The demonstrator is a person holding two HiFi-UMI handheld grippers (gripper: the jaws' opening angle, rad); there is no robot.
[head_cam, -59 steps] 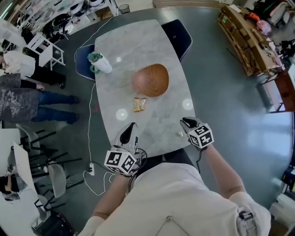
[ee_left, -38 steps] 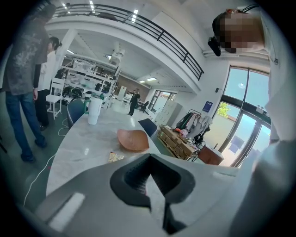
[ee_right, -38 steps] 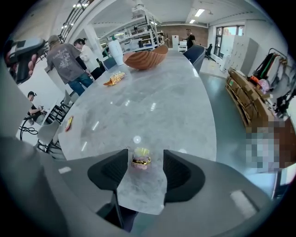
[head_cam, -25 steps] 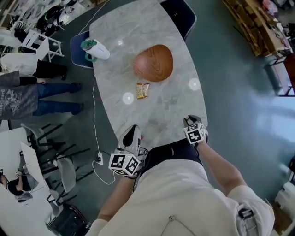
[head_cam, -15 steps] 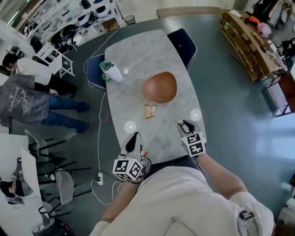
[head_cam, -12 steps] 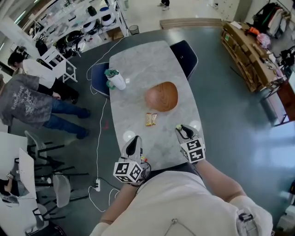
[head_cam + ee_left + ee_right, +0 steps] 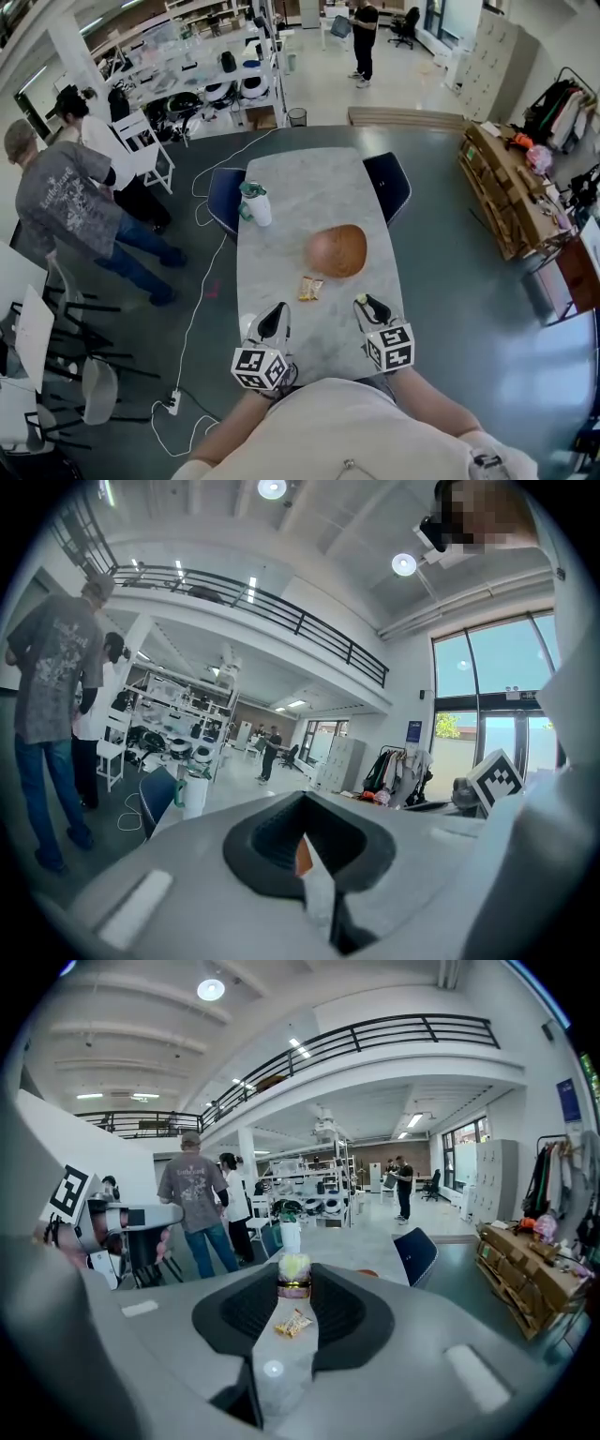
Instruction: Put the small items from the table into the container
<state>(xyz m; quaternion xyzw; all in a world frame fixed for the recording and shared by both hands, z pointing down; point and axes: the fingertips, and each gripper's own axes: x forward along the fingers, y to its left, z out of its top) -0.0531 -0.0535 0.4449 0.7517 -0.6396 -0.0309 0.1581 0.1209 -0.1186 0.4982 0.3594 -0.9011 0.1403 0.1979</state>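
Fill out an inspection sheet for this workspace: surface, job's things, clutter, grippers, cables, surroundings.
Surface: pale marble table.
Job's things: wooden bowl; snack packet lying beside it; small wrapped item held off the table.
Clutter: white tumbler near the table's far left edge.
Grippers: left gripper jaws together, nothing between them; right gripper jaws closed on the small wrapped item.
Cables: white cable across the floor, left of the table.
Surroundings: blue chairs; people standing at left.
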